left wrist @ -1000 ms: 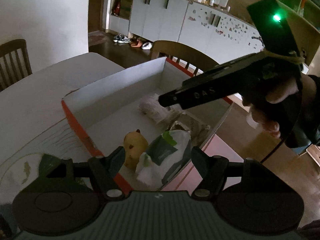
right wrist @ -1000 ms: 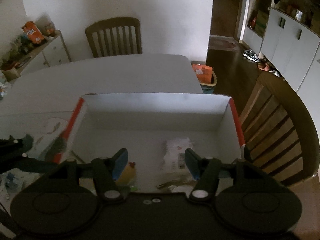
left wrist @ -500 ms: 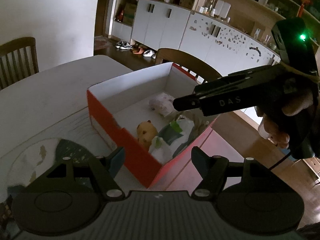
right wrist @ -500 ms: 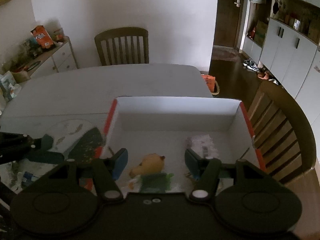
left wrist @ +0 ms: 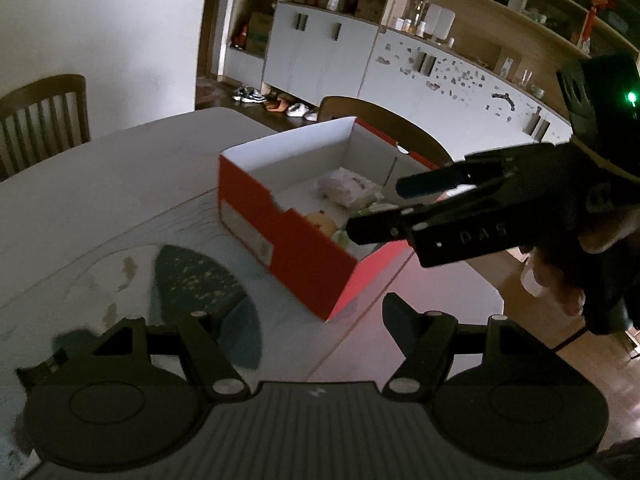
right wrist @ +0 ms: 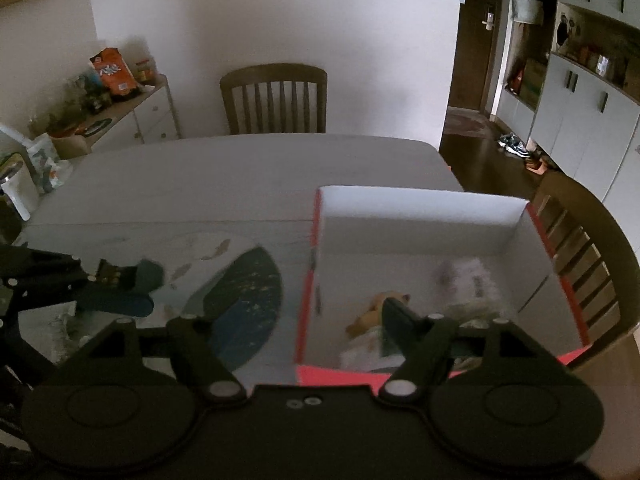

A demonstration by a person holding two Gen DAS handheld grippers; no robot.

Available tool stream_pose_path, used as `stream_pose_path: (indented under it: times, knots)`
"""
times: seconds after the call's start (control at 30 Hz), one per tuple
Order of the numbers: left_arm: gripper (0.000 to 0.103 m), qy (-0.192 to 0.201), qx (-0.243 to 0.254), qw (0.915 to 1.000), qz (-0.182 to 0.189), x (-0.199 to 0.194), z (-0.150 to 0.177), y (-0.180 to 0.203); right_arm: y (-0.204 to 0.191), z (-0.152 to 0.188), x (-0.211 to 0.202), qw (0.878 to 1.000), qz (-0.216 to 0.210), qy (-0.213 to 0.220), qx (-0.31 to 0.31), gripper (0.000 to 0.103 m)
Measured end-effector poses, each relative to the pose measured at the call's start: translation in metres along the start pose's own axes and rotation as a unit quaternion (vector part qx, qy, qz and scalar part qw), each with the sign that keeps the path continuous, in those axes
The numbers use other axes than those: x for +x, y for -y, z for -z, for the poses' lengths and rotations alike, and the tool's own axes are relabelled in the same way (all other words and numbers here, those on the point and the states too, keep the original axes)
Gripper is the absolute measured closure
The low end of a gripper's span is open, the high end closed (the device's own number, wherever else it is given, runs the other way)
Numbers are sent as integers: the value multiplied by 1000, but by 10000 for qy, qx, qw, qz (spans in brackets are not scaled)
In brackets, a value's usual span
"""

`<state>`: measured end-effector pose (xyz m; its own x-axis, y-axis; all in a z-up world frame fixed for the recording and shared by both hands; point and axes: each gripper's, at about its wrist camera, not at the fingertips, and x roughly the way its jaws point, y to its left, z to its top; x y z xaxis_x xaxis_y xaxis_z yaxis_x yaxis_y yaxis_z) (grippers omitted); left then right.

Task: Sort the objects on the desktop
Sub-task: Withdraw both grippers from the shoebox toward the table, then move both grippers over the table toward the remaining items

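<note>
Left wrist view: the left gripper (left wrist: pixel 316 320) hovers over the worktop (left wrist: pixel 100 200) with its fingers set wide and nothing between them. The red box (left wrist: pixel 304 252) with a white interior stands at the worktop's right edge, its near corner close to the rim. Inside the box lie a yellow plush toy (left wrist: pixel 322 220) and a white wrapped packet (left wrist: pixel 346 188). A dark blue patterned mat (left wrist: pixel 192 280) lies on the worktop just left of the box. The right gripper (left wrist: pixel 380 208), held in a hand (left wrist: pixel 560 272), reaches in from the right above the box's near end; its fingers have just been opening, stand wide and hold nothing. The letters "D A S" are legible on its body.

Right wrist view: the far half of the worktop is open surface, bounded by a wooden chair (right wrist: pixel 276 100) beyond it. A second chair (right wrist: pixel 580 248) stands against the box's right side. The packet's printing is too blurred to read.
</note>
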<state>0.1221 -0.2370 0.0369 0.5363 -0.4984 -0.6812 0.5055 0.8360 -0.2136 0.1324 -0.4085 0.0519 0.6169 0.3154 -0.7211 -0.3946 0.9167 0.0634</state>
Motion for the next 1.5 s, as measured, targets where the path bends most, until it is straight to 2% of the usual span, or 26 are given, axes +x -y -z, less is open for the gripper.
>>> stream_pose_path:
  times: [0.2, 0.27, 0.7, 0.9, 0.97, 1.0, 1.13, 1.5]
  knots:
    - [31, 95, -93, 9999, -63, -26, 20, -21, -34, 12, -1, 10000, -10, -18, 74, 26]
    - [27, 106, -134, 9998, -118, -33, 27, -30, -45, 15, -2, 10000, -18, -9, 75, 26]
    - [18, 107, -414, 9983, -391, -72, 74, -86, -105, 33, 7, 9999, -22, -88, 123, 25]
    - [15, 21, -625, 9964, -574, -79, 96, -110, -127, 40, 17, 9998, -45, -189, 70, 25]
    - [3, -6, -657, 9954, -701, -80, 102, -117, -135, 42, 21, 9998, -43, -200, -30, 25]
    - [1, -19, -704, 9946, -758, -81, 106, -121, -139, 43, 23, 9998, -31, -206, -75, 22]
    - [1, -86, -872, 9924, -862, -83, 117, -135, -153, 46, 32, 9996, -80, -212, -190, 21]
    - [1, -461, -1203, 9856, -1095, -72, 140, -158, -175, 53, 73, 9983, -102, -557, -111, 19]
